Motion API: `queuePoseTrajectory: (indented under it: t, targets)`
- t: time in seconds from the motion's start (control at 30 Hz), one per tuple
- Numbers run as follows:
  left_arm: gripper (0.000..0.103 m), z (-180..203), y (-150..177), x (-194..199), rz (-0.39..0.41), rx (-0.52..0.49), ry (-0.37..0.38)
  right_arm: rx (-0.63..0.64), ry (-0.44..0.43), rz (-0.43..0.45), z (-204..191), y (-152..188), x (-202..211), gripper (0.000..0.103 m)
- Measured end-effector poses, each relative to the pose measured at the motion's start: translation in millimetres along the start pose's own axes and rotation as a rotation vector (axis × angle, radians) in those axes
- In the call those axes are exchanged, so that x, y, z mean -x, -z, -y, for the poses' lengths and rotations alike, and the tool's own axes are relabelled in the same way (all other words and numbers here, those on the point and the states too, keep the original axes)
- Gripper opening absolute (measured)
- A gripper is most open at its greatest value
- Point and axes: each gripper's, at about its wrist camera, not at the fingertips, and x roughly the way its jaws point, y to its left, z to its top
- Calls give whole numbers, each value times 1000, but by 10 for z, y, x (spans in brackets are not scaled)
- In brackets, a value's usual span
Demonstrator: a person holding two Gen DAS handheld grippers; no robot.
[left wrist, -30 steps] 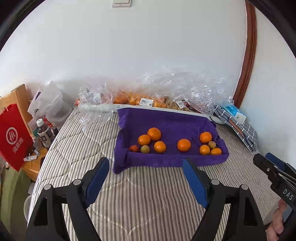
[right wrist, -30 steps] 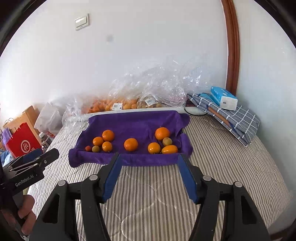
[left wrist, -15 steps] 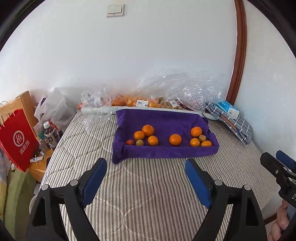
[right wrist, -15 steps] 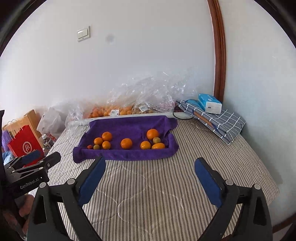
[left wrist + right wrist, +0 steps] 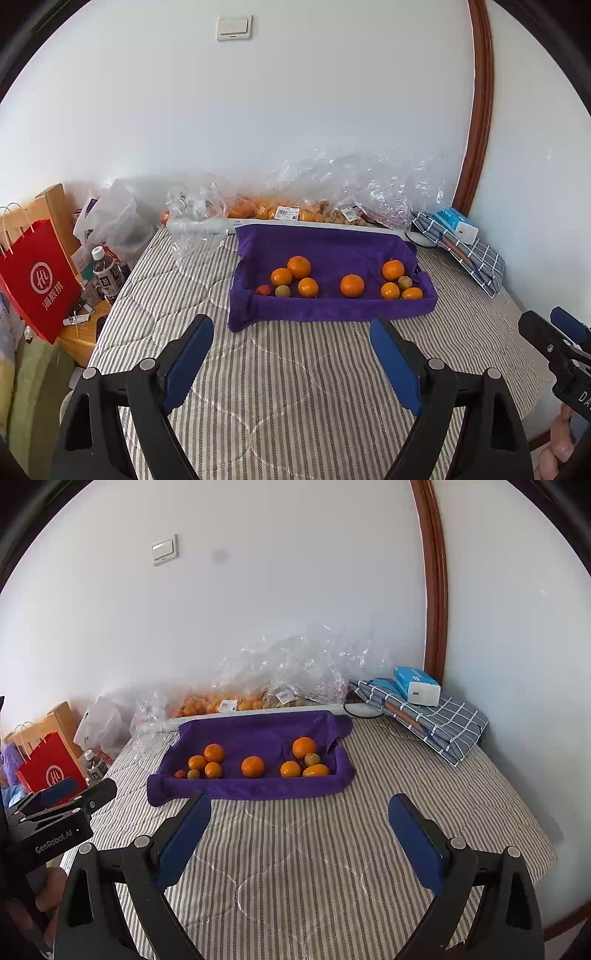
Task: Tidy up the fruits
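Both the left gripper (image 5: 291, 338) and right gripper (image 5: 299, 814) gape wide, holding nothing, above the striped mattress (image 5: 332, 849); the fruits (image 5: 351, 285) lie on the purple towel (image 5: 332, 243) near its far edge

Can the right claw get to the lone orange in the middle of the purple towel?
Probably yes. The right claw is open and empty, bare striped bed lies before the purple towel, and the lone orange sits apart from other fruit.

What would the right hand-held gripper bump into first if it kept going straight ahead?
Probably the striped bed cover. The right hand-held gripper tilts downward, open and empty, so it would likely touch the cover before reaching the purple towel holding the fruit. Depth is hard to judge here.
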Motion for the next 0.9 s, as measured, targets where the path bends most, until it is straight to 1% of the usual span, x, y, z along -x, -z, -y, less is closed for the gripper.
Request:
queuePoseTrajectory:
  t: [0.23,0.63,0.9]
  targets:
    - [86,3,-11,11,3,3,3,-4,11,8,7,2,12,96]
    - [86,-12,-10,19,3,1,-17,-1,17,6,-4,1,15,96]
    - [86,-16,-24,18,0,1,-12,-6,16,4,1,11,19,96]
